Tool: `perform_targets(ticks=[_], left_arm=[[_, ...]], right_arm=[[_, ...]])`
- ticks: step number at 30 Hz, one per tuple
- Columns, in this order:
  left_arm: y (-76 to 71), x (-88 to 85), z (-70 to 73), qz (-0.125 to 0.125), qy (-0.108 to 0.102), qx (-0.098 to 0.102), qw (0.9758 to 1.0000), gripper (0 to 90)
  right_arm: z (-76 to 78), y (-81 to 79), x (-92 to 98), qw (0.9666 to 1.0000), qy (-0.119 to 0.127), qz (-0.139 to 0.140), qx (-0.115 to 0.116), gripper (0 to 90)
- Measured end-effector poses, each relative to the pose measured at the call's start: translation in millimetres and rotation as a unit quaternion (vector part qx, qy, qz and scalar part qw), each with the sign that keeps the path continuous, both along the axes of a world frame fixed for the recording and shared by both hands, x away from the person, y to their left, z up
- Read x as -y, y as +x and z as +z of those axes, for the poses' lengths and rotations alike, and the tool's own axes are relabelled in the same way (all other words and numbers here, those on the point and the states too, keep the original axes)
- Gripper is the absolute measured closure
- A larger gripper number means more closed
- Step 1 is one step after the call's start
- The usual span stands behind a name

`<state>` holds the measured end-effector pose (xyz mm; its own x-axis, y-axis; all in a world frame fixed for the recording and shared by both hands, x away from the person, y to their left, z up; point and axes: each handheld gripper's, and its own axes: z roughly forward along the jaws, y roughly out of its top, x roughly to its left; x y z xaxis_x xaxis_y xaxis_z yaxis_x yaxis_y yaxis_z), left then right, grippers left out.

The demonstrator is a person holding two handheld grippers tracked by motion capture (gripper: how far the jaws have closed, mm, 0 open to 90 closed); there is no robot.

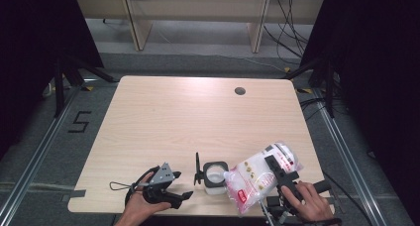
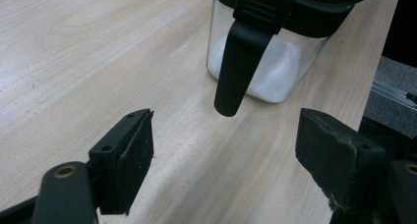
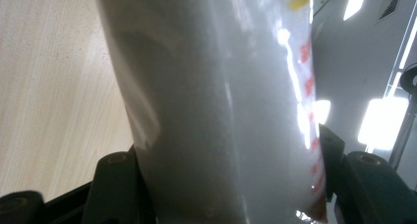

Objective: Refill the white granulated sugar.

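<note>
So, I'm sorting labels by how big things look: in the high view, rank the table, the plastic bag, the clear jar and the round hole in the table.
1. table
2. plastic bag
3. clear jar
4. round hole

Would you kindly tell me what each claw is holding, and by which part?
The right claw grips the white bag across its middle; the left claw holds nothing.
</note>
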<state>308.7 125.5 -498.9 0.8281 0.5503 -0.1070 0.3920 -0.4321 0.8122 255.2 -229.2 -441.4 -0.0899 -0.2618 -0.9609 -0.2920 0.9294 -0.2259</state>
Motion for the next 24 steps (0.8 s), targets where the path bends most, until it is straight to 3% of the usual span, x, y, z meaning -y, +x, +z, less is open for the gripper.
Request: perform_targets(ticks=[4,5,13,17,20,24], left_arm=[[-0.4,0.2,0.0,0.002,-0.001,-0.002,1.0000,21.9],[-0.2,0.1,0.0,0.001,0.000,-0.001,1.0000,21.9],[0.0,-0.1,0.1,0.000,0.000,0.000,1.0000,21.9],[0.0,-0.2,0.2,0.001,-0.001,0.001,1.0000,21.9],[0.0,-0.2,0.2,0.001,0.000,0.001,1.0000,21.9],[0.1,-0.5,0.4,-0.001,0.002,0.002,1.0000,21.9]], right_arm=[[2.1,1.0,-0.6,0.9999,-0.005,0.010,0.006,42.8],[0.3,0.9,0.3,1.0000,0.004,0.004,0.000,42.8],[4.0,-0.1,-0.2,0.9999,-0.006,-0.004,-0.008,42.8],[3.3,1.1,0.9,1.0000,-0.005,0.005,0.000,42.8],[1.2,0.7,2.3,0.9999,0.011,0.000,-0.004,42.9],[1.9,0.9,2.0,1.0000,0.005,0.002,-0.002,42.9]])
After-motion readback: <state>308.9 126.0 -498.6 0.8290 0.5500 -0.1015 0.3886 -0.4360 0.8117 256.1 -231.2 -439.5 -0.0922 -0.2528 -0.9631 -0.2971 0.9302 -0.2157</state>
